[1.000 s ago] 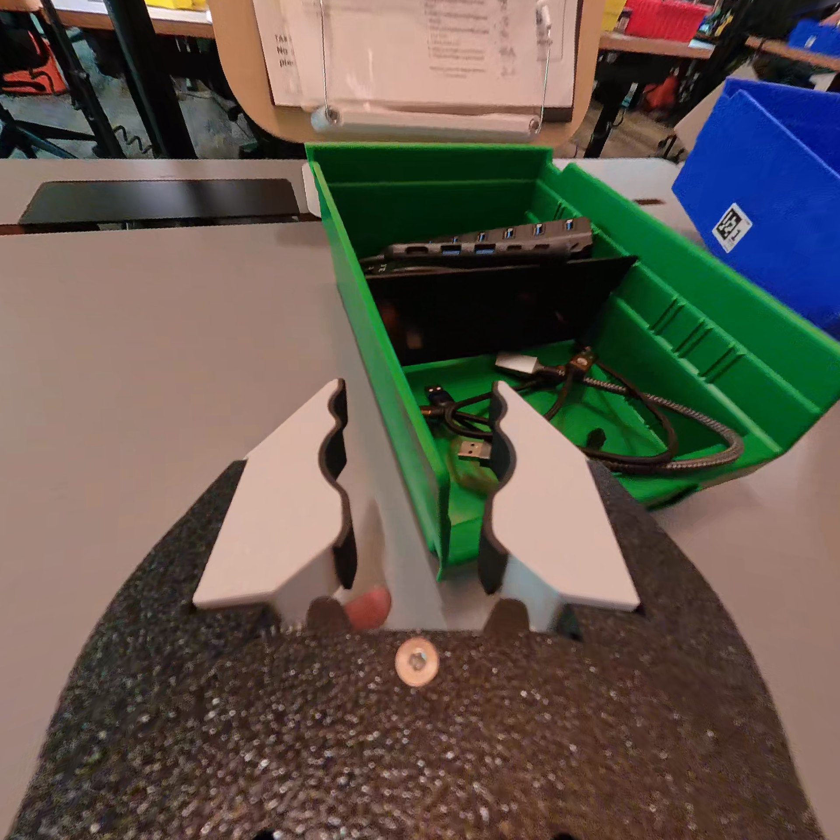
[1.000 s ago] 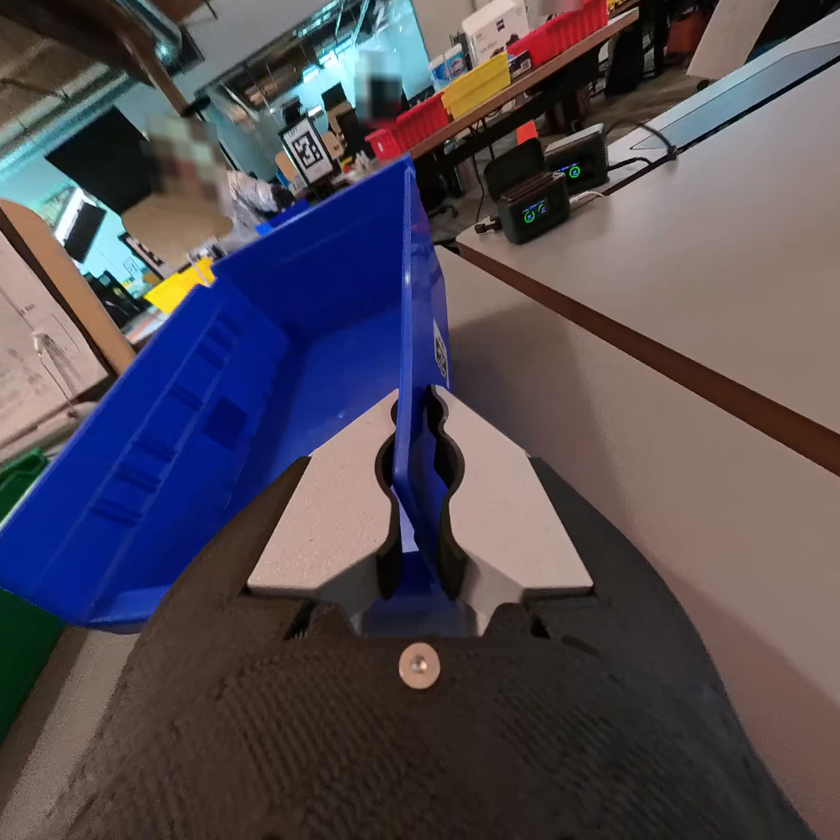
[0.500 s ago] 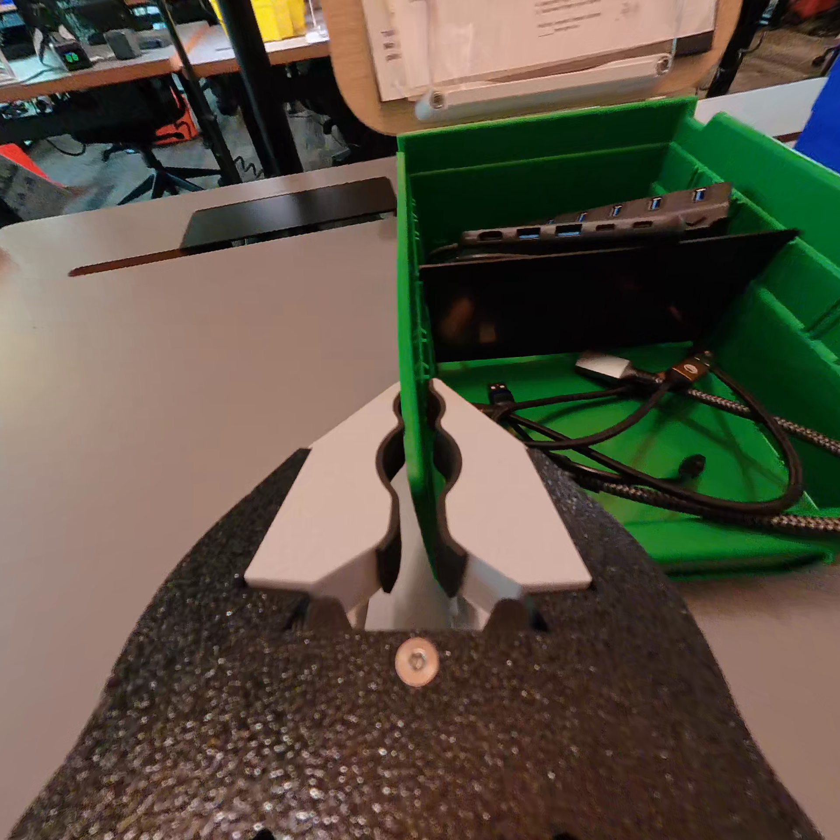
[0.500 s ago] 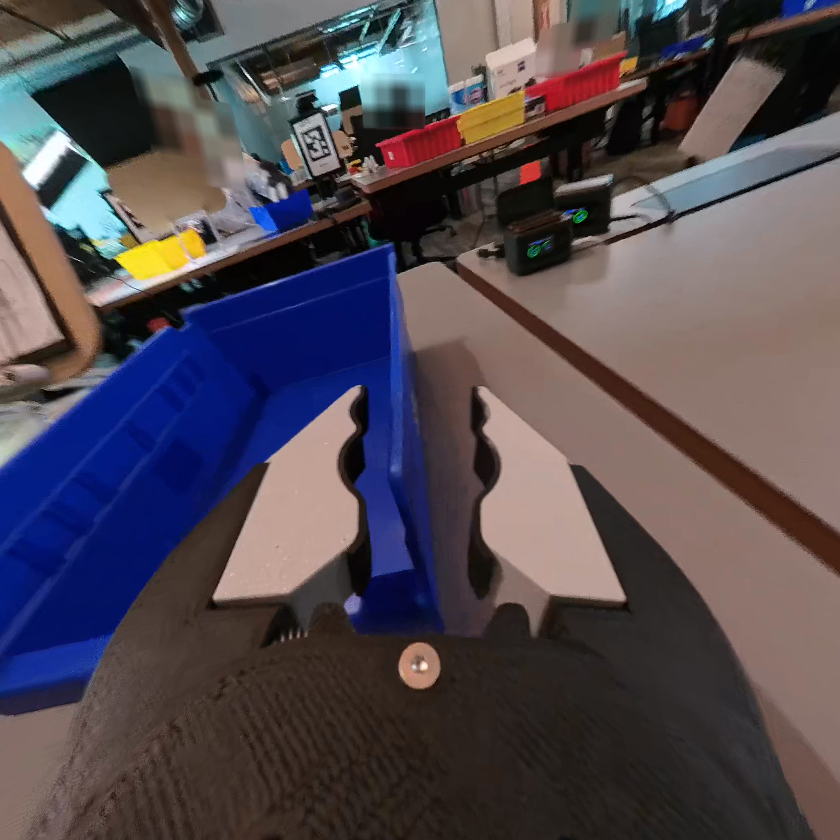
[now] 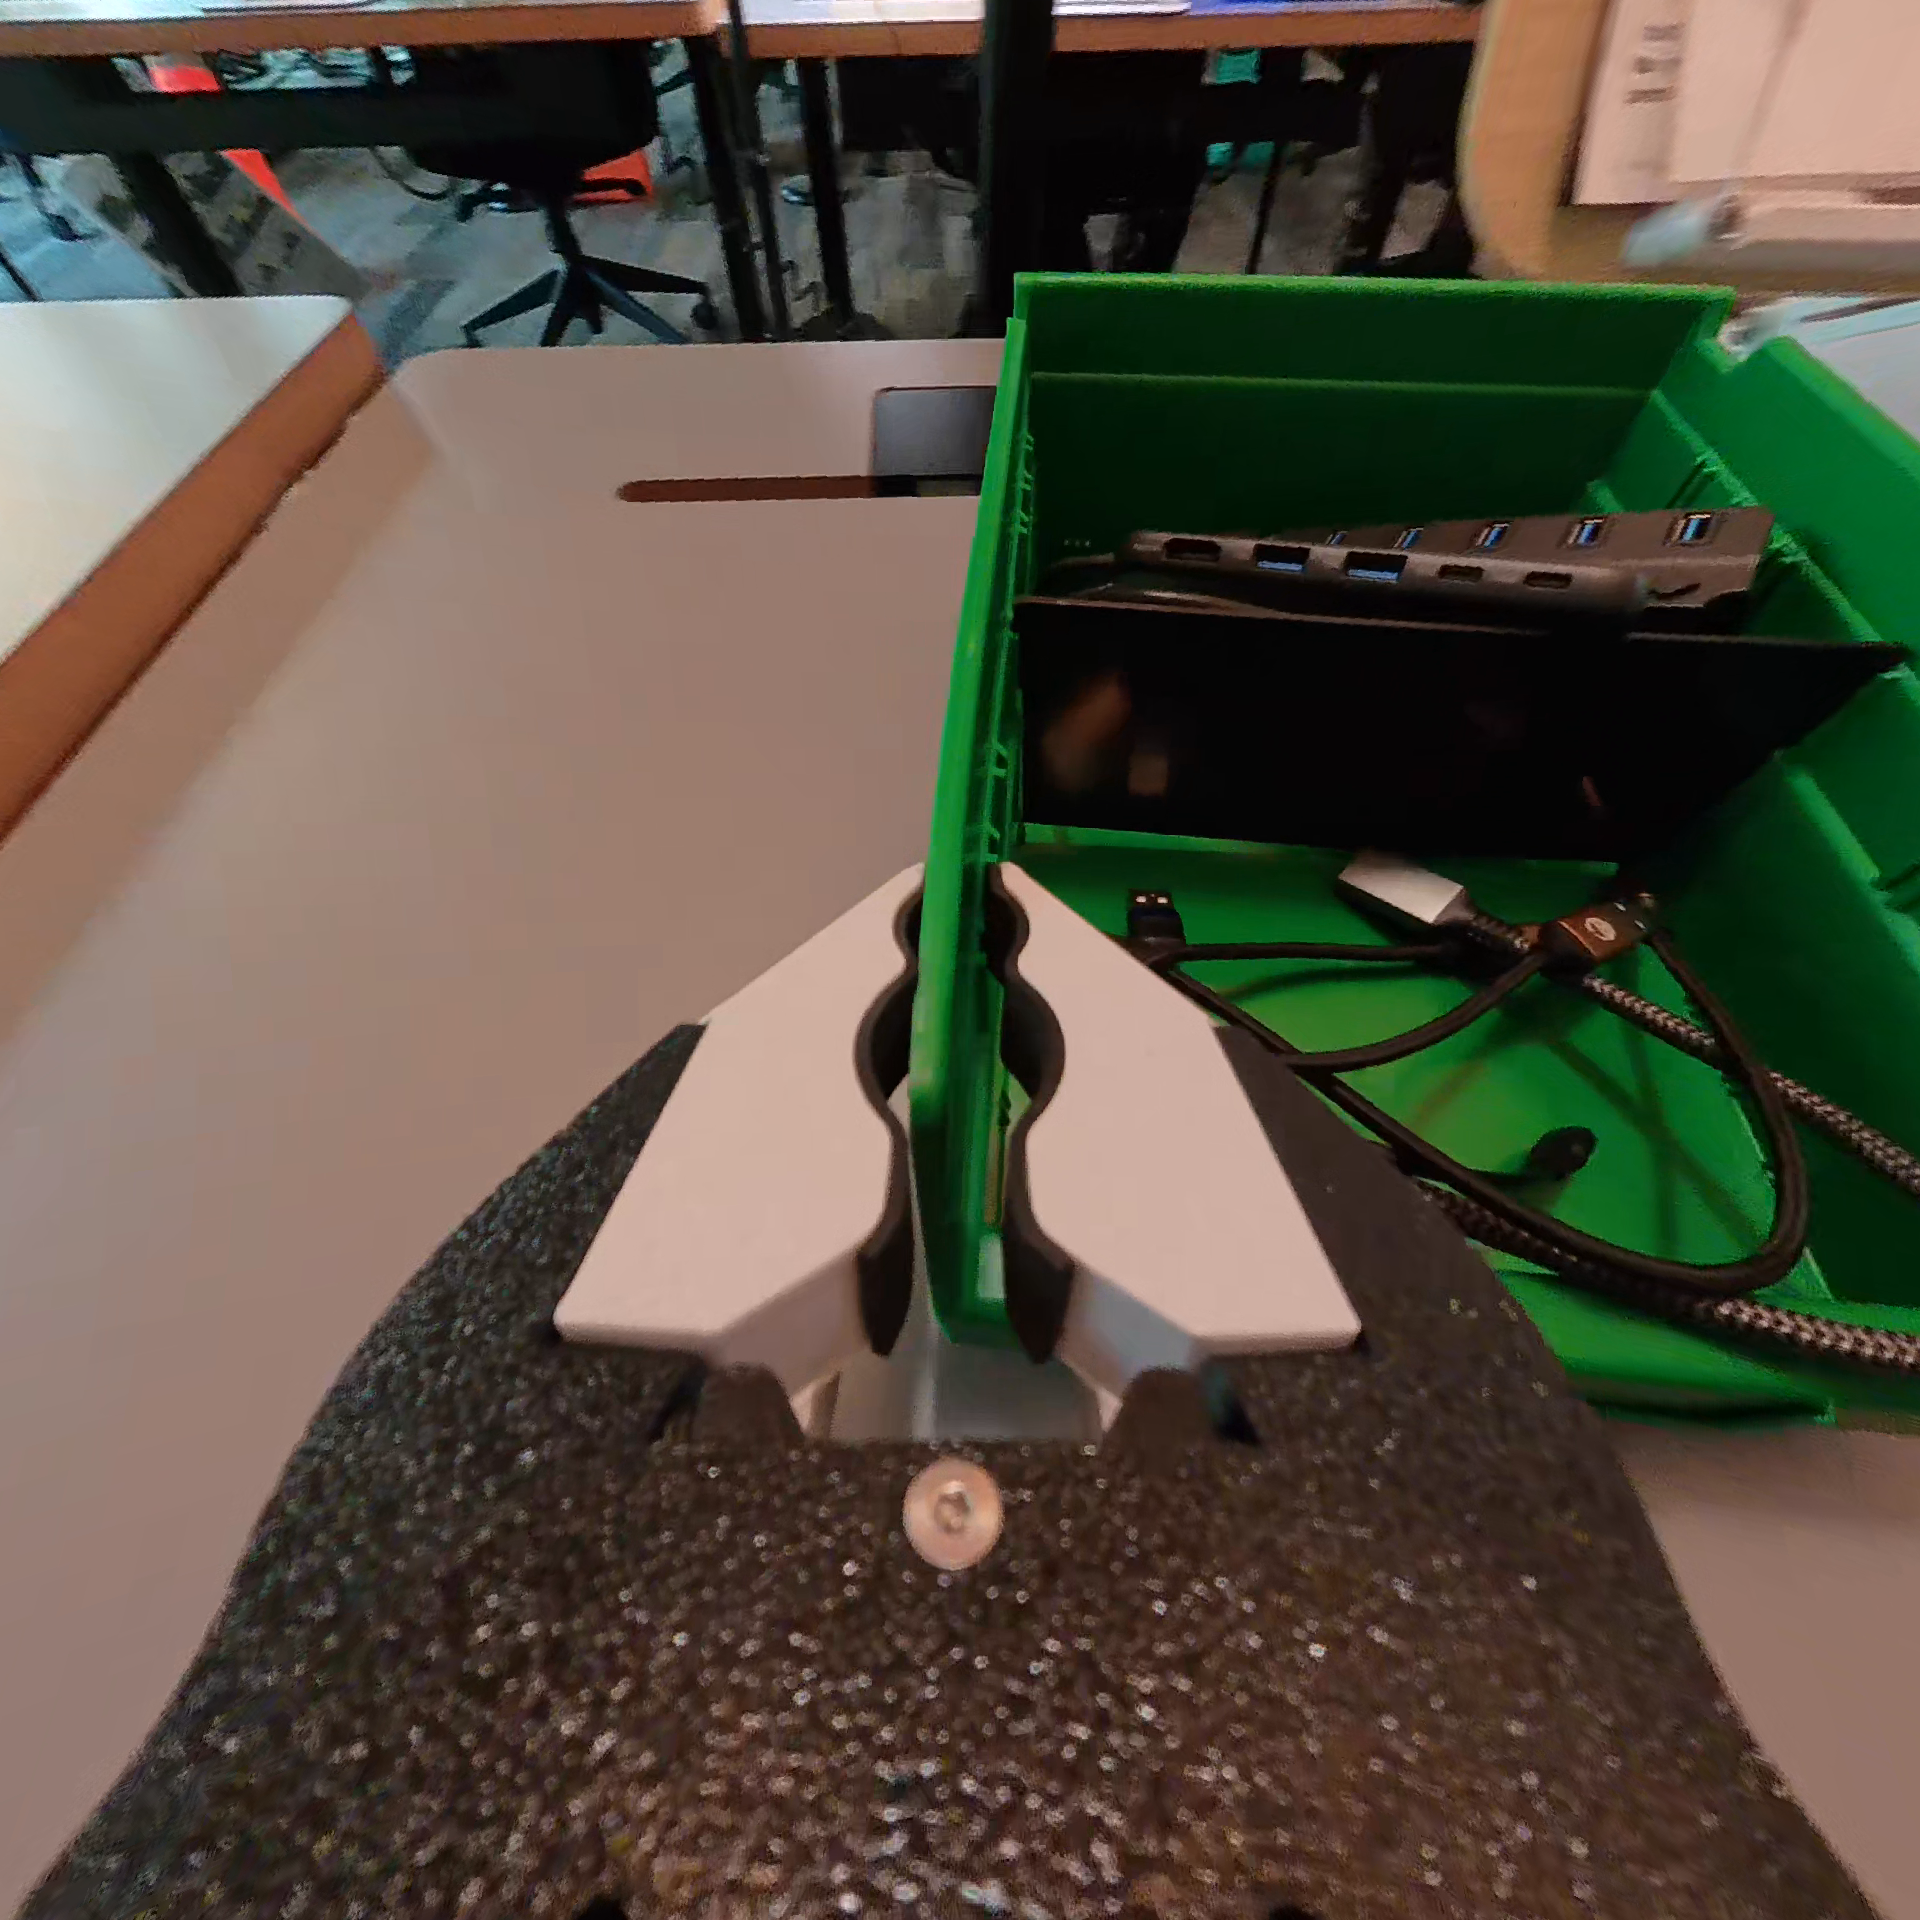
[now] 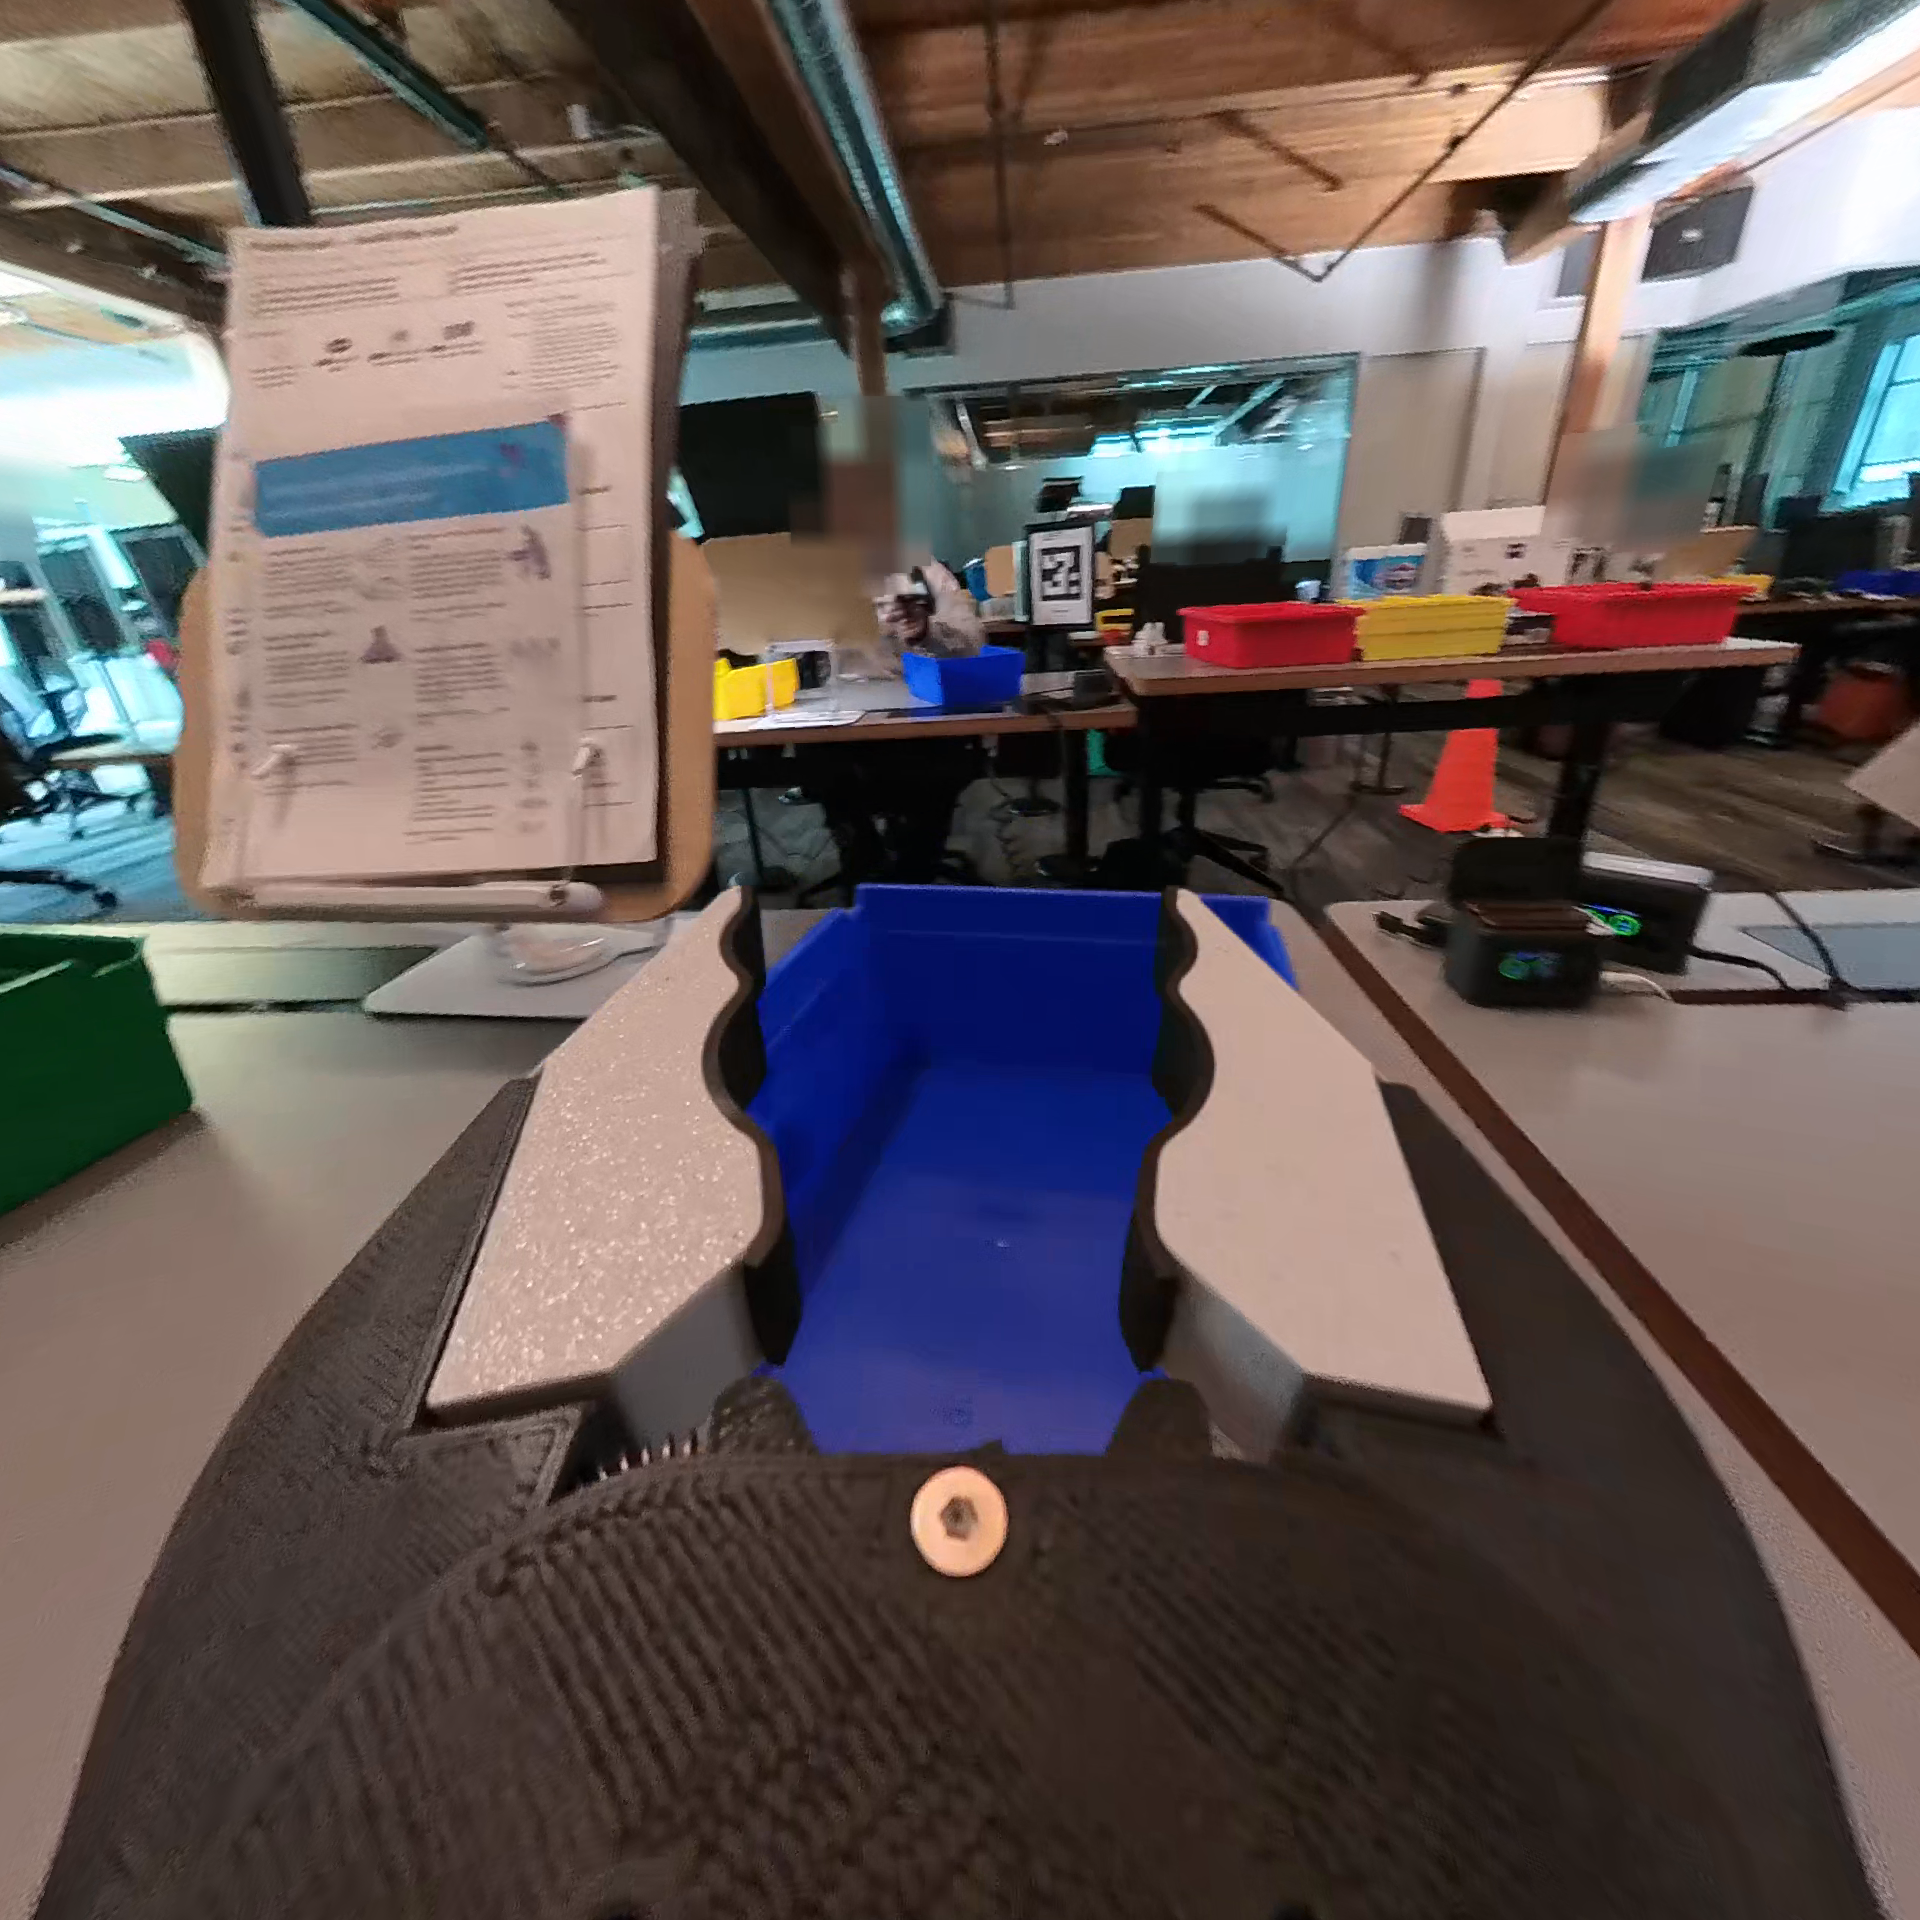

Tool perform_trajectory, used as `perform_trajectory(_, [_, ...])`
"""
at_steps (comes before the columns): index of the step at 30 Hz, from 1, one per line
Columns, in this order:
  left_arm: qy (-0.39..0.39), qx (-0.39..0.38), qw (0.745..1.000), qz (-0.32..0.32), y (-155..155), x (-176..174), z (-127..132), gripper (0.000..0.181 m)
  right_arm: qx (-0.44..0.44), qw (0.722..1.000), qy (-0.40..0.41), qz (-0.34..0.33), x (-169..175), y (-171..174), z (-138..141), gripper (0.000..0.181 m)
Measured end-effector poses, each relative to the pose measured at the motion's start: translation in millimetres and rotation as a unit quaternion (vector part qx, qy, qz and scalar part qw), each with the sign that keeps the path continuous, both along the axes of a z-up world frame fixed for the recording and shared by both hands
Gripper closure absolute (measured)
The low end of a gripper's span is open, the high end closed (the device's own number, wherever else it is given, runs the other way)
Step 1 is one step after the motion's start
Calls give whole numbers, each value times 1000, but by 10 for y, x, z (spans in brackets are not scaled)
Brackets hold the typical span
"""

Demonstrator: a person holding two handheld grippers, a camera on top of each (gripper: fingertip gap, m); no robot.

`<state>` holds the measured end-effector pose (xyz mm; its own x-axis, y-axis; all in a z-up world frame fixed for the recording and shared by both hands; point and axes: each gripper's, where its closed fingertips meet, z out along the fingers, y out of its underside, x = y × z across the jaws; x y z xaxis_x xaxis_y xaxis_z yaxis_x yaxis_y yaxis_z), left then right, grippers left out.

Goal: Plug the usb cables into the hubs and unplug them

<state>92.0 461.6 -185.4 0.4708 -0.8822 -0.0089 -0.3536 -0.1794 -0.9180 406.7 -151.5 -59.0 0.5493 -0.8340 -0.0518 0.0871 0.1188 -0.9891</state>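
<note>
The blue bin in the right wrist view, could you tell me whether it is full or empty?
Empty: the blue bin shows only bare floor between the open right claw.

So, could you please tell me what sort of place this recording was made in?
Probably a shared workshop or lab: long work tables carrying coloured parts bins, an orange traffic cone on the floor, and exposed ceiling ducting.
</note>
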Motion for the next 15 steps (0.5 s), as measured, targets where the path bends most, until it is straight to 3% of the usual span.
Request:
perform_trajectory(5, [26,-3,999,48,465,-135,24,164,-63,995,-7,73,-208,506,-58,109])
perform_trajectory(7, [39,56,996,63,533,-176,283,151,-76,992,-10,98,-292,655,-72,112])
perform_trajectory(10, [53,180,981,-58,185,119,682,147,-81,986,-8,148,-463,877,-65,116])
perform_trajectory(13, [184,231,933,-204,-186,408,484,139,-104,974,-5,200,-658,1164,-134,118])
perform_trajectory(15, [230,280,893,-266,-302,588,370,143,-173,969,4,175,-621,1272,-365,125])
